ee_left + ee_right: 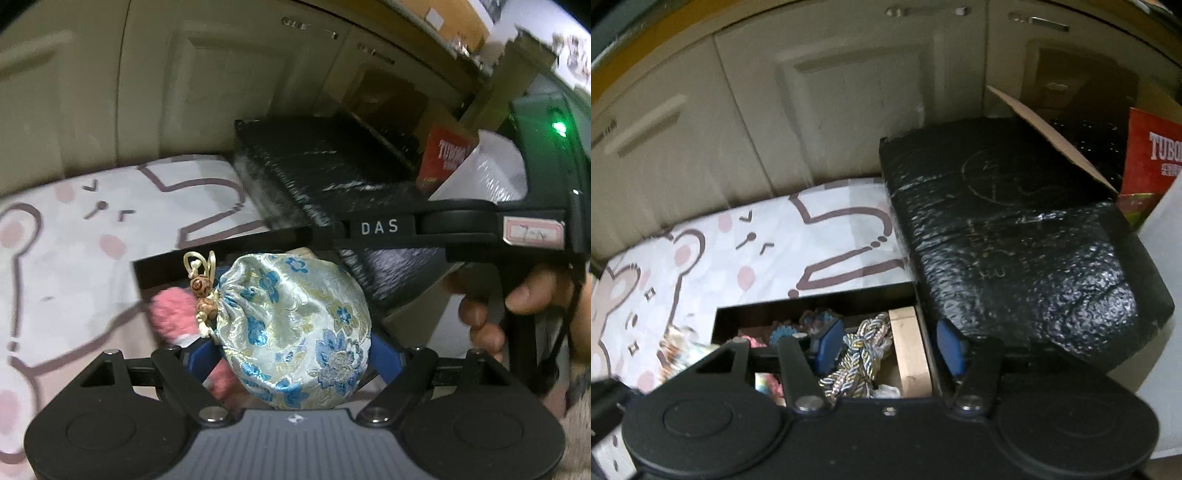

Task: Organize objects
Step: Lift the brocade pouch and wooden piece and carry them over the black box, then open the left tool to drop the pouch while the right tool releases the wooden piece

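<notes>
**Brocade pouch held above the open box**

Silky blue-flowered brocade fills my left gripper (pixel 295 354): its fingers are closed on the round, soft pouch (pixel 295 325), beaded drawstring toward the left. The black box (pixel 816 301) lies just beyond and beneath the pouch. My right gripper (pixel 886 347) is nearer the box, fingers wide and empty, straddling its wooden divider (pixel 910 350) beside braided cord (pixel 860 350).

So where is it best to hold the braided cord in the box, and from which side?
Probably grip the braided cord at its raised upper bundle, coming from above: it lies loosely piled in the open box, close to the wooden wall, so a sideways approach looks blocked.
</notes>
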The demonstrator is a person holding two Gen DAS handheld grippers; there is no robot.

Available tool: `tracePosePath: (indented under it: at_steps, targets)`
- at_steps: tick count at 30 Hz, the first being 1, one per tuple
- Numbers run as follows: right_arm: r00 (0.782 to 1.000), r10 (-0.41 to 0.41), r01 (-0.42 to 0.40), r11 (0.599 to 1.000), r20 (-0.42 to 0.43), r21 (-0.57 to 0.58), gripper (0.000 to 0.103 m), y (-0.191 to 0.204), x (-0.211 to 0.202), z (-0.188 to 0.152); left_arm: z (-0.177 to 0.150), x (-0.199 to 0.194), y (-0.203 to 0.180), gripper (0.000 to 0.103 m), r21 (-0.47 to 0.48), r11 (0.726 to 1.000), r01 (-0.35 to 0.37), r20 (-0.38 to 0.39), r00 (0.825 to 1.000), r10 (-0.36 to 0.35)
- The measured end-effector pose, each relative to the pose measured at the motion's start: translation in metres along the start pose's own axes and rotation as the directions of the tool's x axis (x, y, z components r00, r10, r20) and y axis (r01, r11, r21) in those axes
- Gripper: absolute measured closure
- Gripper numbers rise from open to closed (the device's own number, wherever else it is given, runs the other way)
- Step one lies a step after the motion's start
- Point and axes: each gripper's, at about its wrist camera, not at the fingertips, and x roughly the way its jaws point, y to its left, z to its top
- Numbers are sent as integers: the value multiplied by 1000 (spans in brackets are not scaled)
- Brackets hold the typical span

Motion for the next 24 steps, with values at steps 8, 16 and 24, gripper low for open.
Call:
tracePosePath:
  at_steps: [8,16,24]
  targets:
    - [1000,9,-9,1000,10,-2,45,0,-5,0,-1,9,2,1,13,999,-36,-1,999,36]
    - [1000,-1,1,1000,3,-14,45,2,-5,-1,3,1,3,47,70,998,-4,-19,1000,5]
    - [1000,-2,2,1000,6,-2,45,1,-8,-2,-8,27,-6,67,127,991,36,-125,992,-20]
